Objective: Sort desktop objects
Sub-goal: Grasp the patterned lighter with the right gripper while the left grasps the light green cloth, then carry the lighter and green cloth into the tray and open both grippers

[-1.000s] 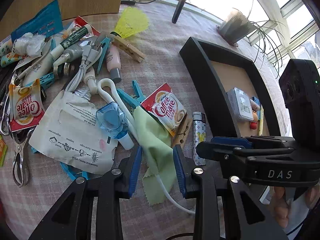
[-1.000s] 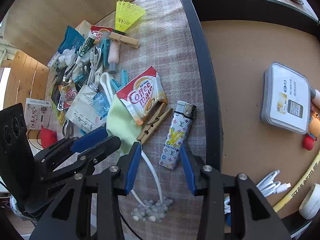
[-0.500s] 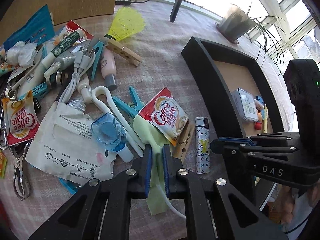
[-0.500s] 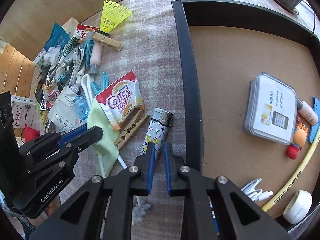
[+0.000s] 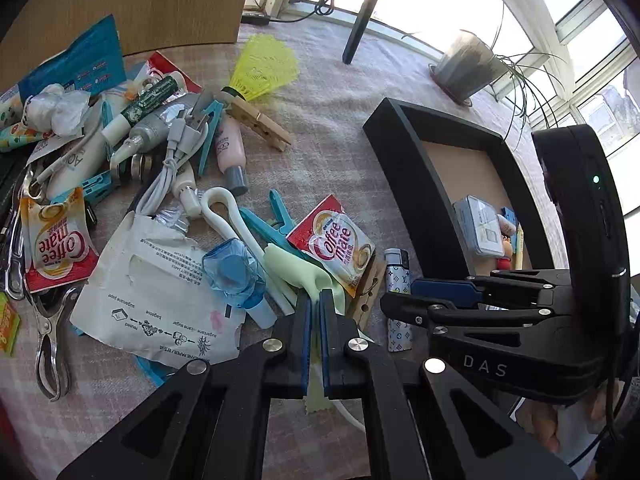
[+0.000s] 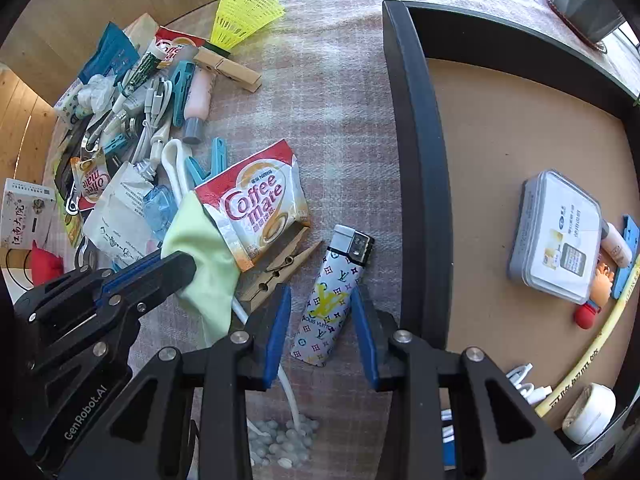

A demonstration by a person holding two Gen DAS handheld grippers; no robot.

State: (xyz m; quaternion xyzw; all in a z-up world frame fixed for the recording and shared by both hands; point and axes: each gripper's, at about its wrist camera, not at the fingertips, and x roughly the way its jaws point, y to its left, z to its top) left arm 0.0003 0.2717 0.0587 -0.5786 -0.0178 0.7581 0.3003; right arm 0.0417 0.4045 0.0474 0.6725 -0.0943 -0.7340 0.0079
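Observation:
A pale green cloth (image 5: 292, 268) (image 6: 204, 256) lies on the checked tablecloth, partly under a Coffee mate sachet (image 6: 260, 204). My left gripper (image 5: 316, 296) (image 6: 180, 266) is shut on the cloth's near edge. A patterned lighter (image 6: 336, 292) (image 5: 396, 272) lies beside a wooden clothespin (image 6: 280, 268), close to the black tray's rim (image 6: 420, 160). My right gripper (image 6: 320, 296) (image 5: 400, 300) points down over the lighter. Its jaws are opening, with the lighter's lower half between the blue pads and a gap on the left side.
A heap of tubes, cables, pegs, sachets and a yellow shuttlecock (image 6: 244, 12) fills the left. The tray holds a grey tin (image 6: 556, 236), a small figure, a cable and a tape roll. White beads (image 6: 280, 440) and a white cord lie below the lighter. A potted plant (image 5: 468, 64) stands behind.
My left gripper closed on the green cloth. My right gripper closed, then opened again, and now straddles the lighter's lower half.

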